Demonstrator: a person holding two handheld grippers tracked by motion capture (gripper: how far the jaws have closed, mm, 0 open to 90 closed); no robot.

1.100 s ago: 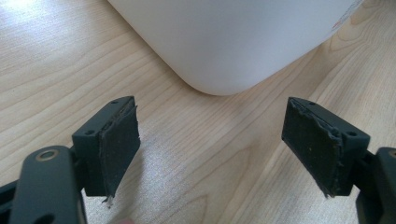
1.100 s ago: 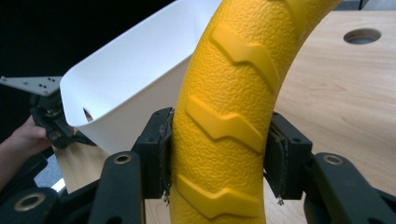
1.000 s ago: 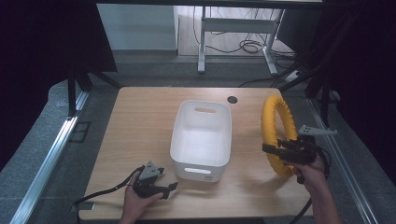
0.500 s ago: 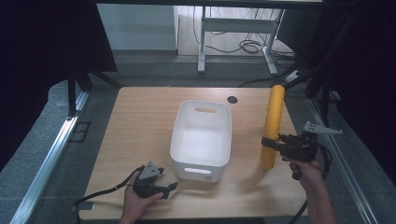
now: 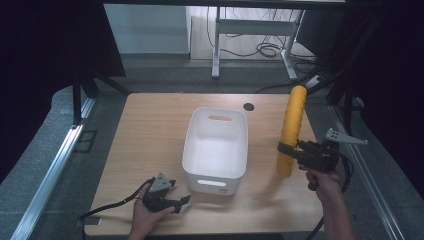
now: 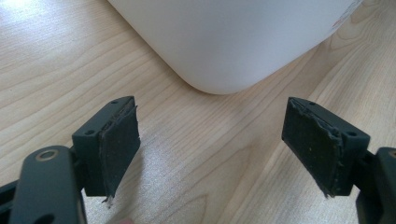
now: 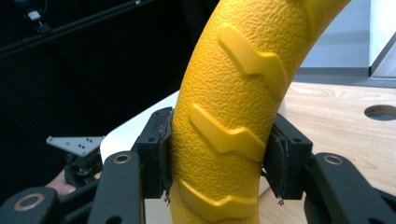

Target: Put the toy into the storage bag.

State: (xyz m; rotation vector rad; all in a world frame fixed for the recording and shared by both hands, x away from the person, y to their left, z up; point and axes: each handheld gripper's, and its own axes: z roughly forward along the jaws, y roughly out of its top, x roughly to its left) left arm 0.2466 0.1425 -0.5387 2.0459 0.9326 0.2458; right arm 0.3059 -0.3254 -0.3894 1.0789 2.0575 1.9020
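Observation:
A yellow textured ring (image 5: 292, 127) with raised zigzag ribs stands edge-on above the table's right side, to the right of the white bin (image 5: 216, 148). My right gripper (image 5: 286, 149) is shut on its lower part; in the right gripper view the ring (image 7: 233, 116) fills the gap between both pads of the right gripper (image 7: 217, 154). My left gripper (image 5: 181, 201) lies low on the table at the front left, just before the bin's near left corner. Its jaws stand wide apart in the left gripper view, left gripper (image 6: 212, 149) with nothing between them, facing the bin's rounded corner (image 6: 224, 42).
The wooden table (image 5: 150, 130) has a round cable hole (image 5: 248, 106) behind the bin. Metal rails (image 5: 55, 160) run along the left side. A desk frame and cables (image 5: 260, 47) stand on the floor beyond the far edge.
The right gripper has lifted the ring and turned it from facing the camera to edge-on, moving it slightly left toward the bin. The left gripper has stayed put.

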